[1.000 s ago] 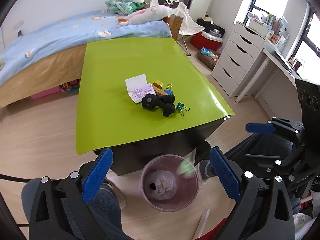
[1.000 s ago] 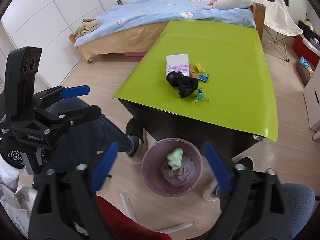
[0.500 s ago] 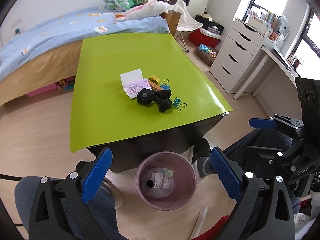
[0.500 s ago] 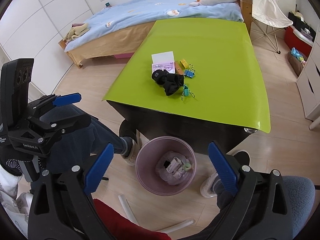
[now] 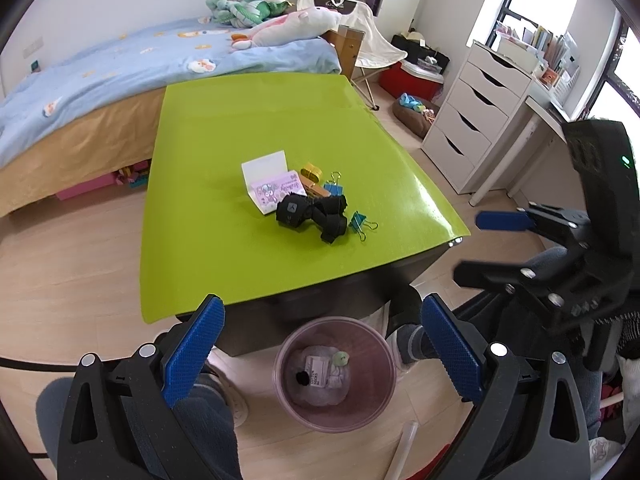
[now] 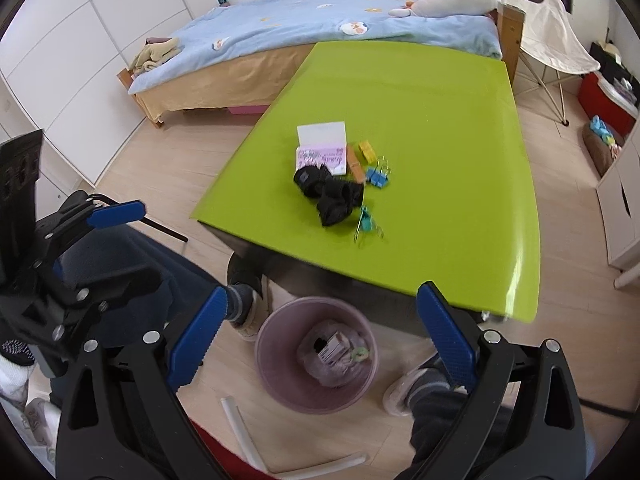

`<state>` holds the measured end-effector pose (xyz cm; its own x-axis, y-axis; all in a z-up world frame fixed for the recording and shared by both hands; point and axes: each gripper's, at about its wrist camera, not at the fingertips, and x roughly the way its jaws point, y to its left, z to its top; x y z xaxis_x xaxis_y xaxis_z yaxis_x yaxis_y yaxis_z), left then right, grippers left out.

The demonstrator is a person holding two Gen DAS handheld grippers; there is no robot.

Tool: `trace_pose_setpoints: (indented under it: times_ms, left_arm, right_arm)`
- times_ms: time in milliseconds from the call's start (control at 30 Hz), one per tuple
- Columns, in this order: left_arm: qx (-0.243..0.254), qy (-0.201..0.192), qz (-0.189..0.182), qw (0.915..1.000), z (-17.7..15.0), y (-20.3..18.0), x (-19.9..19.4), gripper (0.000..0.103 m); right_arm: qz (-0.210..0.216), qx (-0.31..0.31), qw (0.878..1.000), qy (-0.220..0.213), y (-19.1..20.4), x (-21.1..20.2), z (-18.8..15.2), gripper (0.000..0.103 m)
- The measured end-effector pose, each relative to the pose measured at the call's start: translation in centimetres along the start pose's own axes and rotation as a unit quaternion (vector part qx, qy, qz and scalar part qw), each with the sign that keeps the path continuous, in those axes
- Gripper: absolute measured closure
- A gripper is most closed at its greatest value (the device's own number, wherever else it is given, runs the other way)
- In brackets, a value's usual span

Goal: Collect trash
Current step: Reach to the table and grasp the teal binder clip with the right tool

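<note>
A: With both sets of jaws spread wide and empty, where's the trash?

B: The left gripper (image 5: 322, 354) and right gripper (image 6: 320, 346) hang over the bin (image 5: 335, 420) at lower centre. What's left lies ahead, mid-frame on the tabletop (image 5: 240, 128): black bundle (image 5: 314, 216), card (image 5: 276, 190), clips (image 5: 362, 224). Neither looks nearer.

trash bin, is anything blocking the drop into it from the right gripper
Nothing visible does. The right gripper hangs open and empty above the trash bin, whose mouth is uncovered; the green table edge sits beyond it, not over the opening.
</note>
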<state>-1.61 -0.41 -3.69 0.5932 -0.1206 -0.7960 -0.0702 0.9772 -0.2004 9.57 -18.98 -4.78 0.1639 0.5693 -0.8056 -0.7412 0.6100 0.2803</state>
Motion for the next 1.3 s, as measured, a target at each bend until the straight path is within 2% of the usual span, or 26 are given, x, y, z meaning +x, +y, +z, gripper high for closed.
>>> trace_pose_setpoints:
  times_ms: [300,600,667,767,1067,1133,1200,1233,1300]
  left_arm:
    - [-0.007,-0.006,0.002,0.9999,0.8,0.4,-0.2,0.008]
    - [-0.014,-0.005,0.004,0.9999,0.9,0.8,-0.1,0.008]
    - [-0.014,-0.005,0.004,0.9999,0.9,0.9,-0.1,0.008]
    - [-0.017,-0.004,0.004,0.9998,0.9,1.0,0.0,0.008]
    - [-0.023,-0.002,0.004,0.9997,0.8,1.4,0.3,0.008]
    - [-0.024,-0.001,0.004,0.9997,0.8,1.4,0.3,0.008]
    - [-0.024,-0.001,0.003,0.9997,0.8,1.5,0.4,0.008]
    - [-0.024,-0.002,0.003,0.9997,0.8,1.5,0.4,0.008]
    - [-0.024,-0.001,0.002,0.9997,0.8,1.5,0.4,0.008]
  right_arm:
    - [-0.019,-0.047,0.998,0.041,-1.4,4.6,4.3,0.009]
    - [-0.020,-0.087,0.990,0.105,-2.4,10.1,5.9,0.010]
    - [-0.017,-0.092,0.989,0.113,-2.5,10.6,6.0,0.023]
    - [-0.013,-0.102,0.987,0.126,-2.4,11.5,6.2,0.029]
    - [-0.009,-0.126,0.980,0.151,-1.9,13.4,6.5,0.070]
    - [-0.008,-0.128,0.980,0.152,-1.9,13.5,6.3,0.077]
    - [-0.011,-0.126,0.980,0.152,-2.0,13.5,6.3,0.078]
    - [-0.012,-0.126,0.980,0.152,-2.0,13.5,6.2,0.085]
    - [-0.015,-0.122,0.981,0.149,-2.0,13.2,6.2,0.086]
